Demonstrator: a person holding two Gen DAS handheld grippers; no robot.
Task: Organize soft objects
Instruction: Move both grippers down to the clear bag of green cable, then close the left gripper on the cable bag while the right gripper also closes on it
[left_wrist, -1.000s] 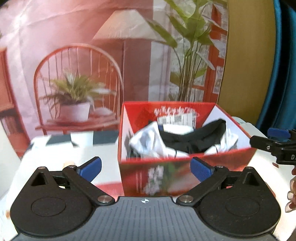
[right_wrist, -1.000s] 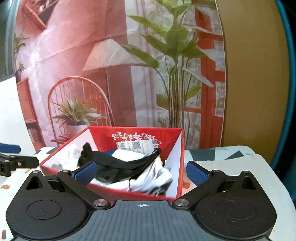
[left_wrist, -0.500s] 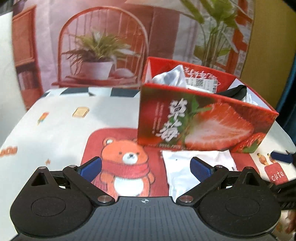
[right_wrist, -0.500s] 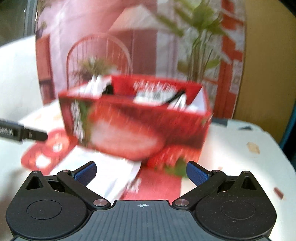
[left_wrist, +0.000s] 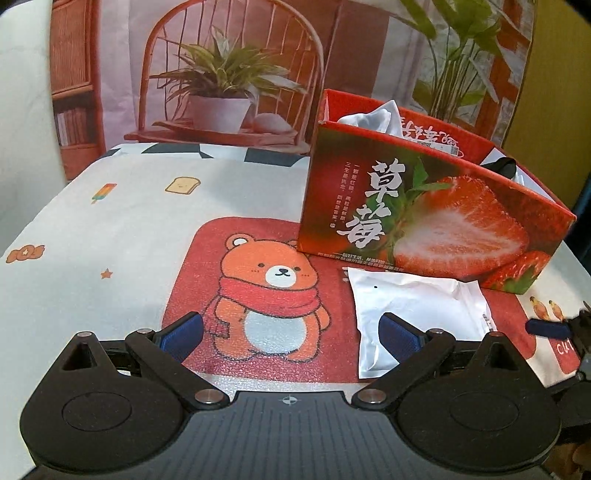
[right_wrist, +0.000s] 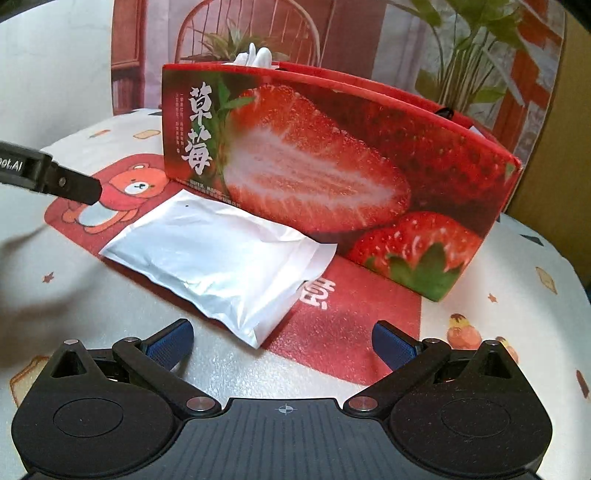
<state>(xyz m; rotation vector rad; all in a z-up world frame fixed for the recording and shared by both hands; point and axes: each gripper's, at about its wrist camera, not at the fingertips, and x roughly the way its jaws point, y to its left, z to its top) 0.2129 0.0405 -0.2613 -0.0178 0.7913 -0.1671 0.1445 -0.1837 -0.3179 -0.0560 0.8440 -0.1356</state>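
A red strawberry-printed box (left_wrist: 424, 221) stands on the table; it also shows in the right wrist view (right_wrist: 332, 155). White cloth (left_wrist: 373, 116) and a black item (left_wrist: 504, 164) poke above its rim. A white soft packet (left_wrist: 410, 310) lies flat in front of the box, also in the right wrist view (right_wrist: 221, 254). My left gripper (left_wrist: 291, 336) is open and empty, low over the table, its right finger over the packet's near edge. My right gripper (right_wrist: 282, 343) is open and empty, just short of the packet's near corner.
A red bear-print mat (left_wrist: 266, 288) lies on the white patterned tablecloth (left_wrist: 110, 229). A printed backdrop with a chair and plant (left_wrist: 221, 74) hangs behind. The left gripper's arm (right_wrist: 48, 173) shows at the left of the right wrist view.
Both grippers have dropped from above the box's open top to low over the table in front of it. The white packet has come into view. Both stay open.
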